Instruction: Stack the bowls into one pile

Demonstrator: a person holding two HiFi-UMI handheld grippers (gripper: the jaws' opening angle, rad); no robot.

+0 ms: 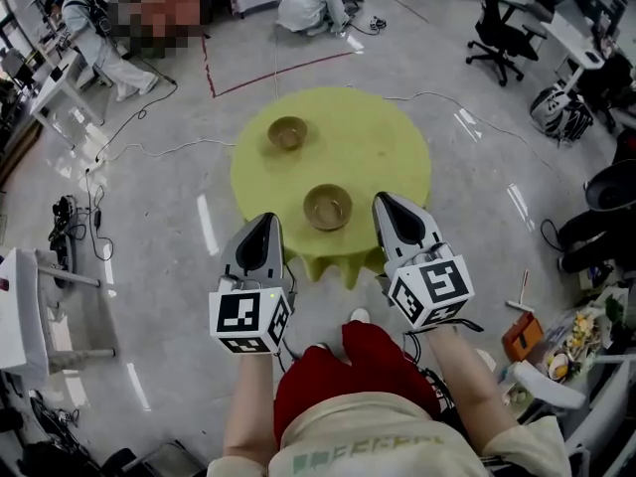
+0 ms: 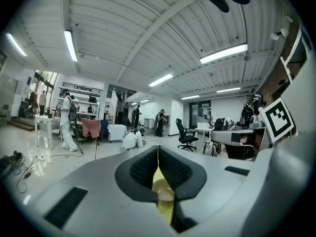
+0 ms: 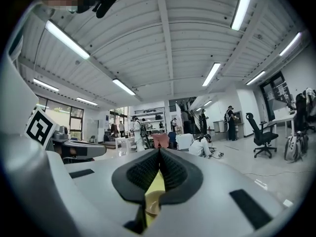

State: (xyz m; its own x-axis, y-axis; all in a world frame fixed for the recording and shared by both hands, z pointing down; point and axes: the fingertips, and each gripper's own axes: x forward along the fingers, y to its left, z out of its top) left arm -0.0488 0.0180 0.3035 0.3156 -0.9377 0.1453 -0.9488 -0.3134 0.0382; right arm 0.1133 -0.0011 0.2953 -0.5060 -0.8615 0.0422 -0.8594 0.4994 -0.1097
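Note:
Two brown wooden bowls stand apart on a round yellow table [image 1: 378,142]. The far bowl [image 1: 287,132] is at the table's back left. The near bowl [image 1: 328,207] sits close to the front edge. My left gripper [image 1: 265,221] hovers just left of the near bowl, jaws shut and empty. At that bowl's right, the right gripper [image 1: 387,201] is held over the table's front edge, also shut on nothing. In the left gripper view the near bowl [image 2: 163,190] shows below the closed jaws. A sliver of bowl rim [image 3: 149,205] and yellow table shows under the right gripper's jaws.
Grey floor surrounds the table, with cables [image 1: 149,152] and a red tape line [image 1: 278,73] behind it. People work at the back [image 1: 313,3]. A black office chair [image 1: 502,28] stands back right, clutter [image 1: 561,341] at the right, a white stand [image 1: 30,306] at the left.

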